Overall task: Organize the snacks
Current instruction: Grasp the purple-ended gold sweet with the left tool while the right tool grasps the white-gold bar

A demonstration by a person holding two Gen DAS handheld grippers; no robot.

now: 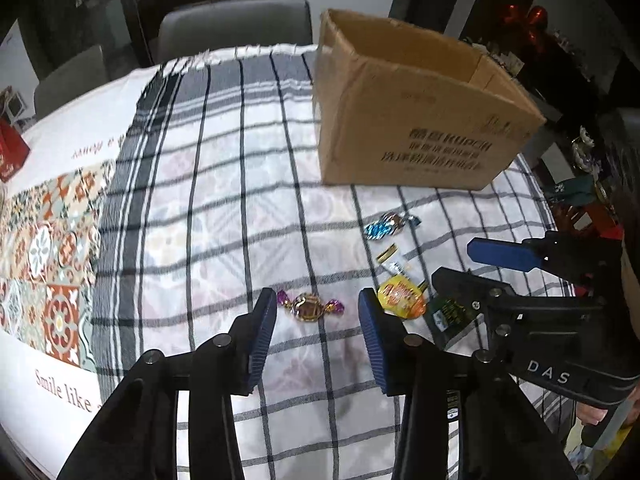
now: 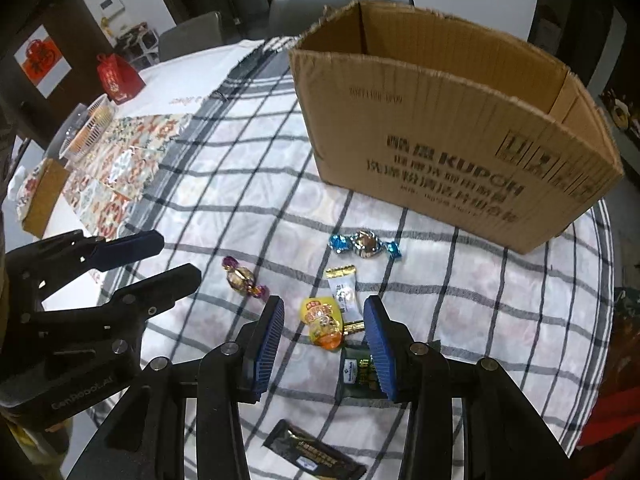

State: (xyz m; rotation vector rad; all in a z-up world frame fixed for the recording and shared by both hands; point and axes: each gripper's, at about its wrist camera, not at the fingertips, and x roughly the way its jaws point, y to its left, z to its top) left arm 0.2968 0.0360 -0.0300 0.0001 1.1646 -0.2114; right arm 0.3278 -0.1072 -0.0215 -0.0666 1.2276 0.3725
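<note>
A purple-wrapped candy (image 1: 310, 307) lies on the checked cloth, framed between the open fingers of my left gripper (image 1: 316, 306), with no pad touching it. My right gripper (image 2: 324, 312) is open too, its fingers straddling a yellow snack packet (image 2: 322, 320) without pressing on it. Beside that packet lie a white sachet (image 2: 342, 288), a green packet (image 2: 356, 372) and a blue-wrapped candy (image 2: 364, 245). A dark bar (image 2: 316, 450) lies nearest to me. The open cardboard box (image 2: 440, 140) stands behind the snacks. The two grippers are side by side.
The checked cloth (image 1: 224, 208) covers a table with a patterned runner (image 1: 48, 248) at the left. A red gift box (image 2: 116, 74), a plastic basket (image 2: 90, 128) and a tissue box (image 2: 40, 196) stand far left. Grey chairs (image 1: 236, 20) line the far edge.
</note>
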